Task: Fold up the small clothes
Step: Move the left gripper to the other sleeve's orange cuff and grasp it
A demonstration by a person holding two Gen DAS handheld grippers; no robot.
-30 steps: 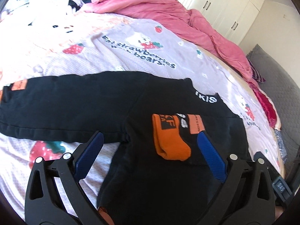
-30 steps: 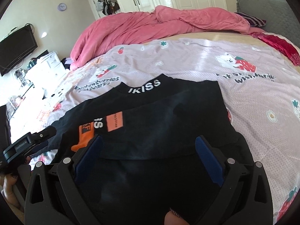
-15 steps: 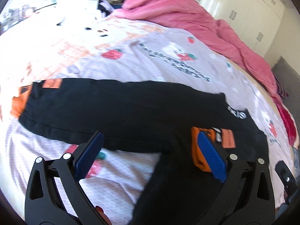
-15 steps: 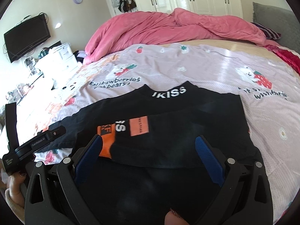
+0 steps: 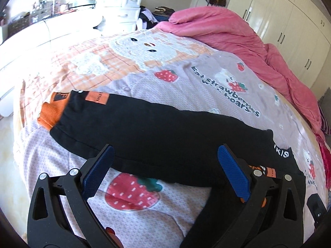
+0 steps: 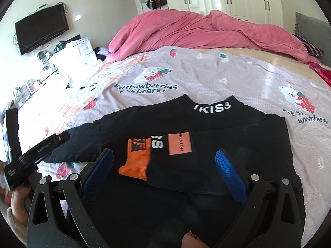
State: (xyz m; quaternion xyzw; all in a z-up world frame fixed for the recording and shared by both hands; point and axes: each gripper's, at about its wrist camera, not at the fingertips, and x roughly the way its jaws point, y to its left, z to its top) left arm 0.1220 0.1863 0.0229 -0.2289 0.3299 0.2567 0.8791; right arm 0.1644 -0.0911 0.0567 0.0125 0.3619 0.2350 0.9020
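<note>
My left claw [image 5: 165,171] and right claw [image 6: 164,172] both gape, empty, low in frame above the black top [image 6: 206,128]; its left sleeve [image 5: 144,128] seems unfolded across the bed [image 5: 186,78].

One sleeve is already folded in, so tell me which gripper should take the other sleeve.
Left. The left gripper hangs open over the outstretched sleeve, facing its orange cuff. The right gripper faces the folded sleeve.

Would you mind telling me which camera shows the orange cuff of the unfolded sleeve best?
The left wrist view: the orange cuff lies in plain sight at the end of the outstretched sleeve. In the right wrist view that sleeve end is hidden behind the left gripper's body; the orange cuff seen there belongs to the folded sleeve.
</note>
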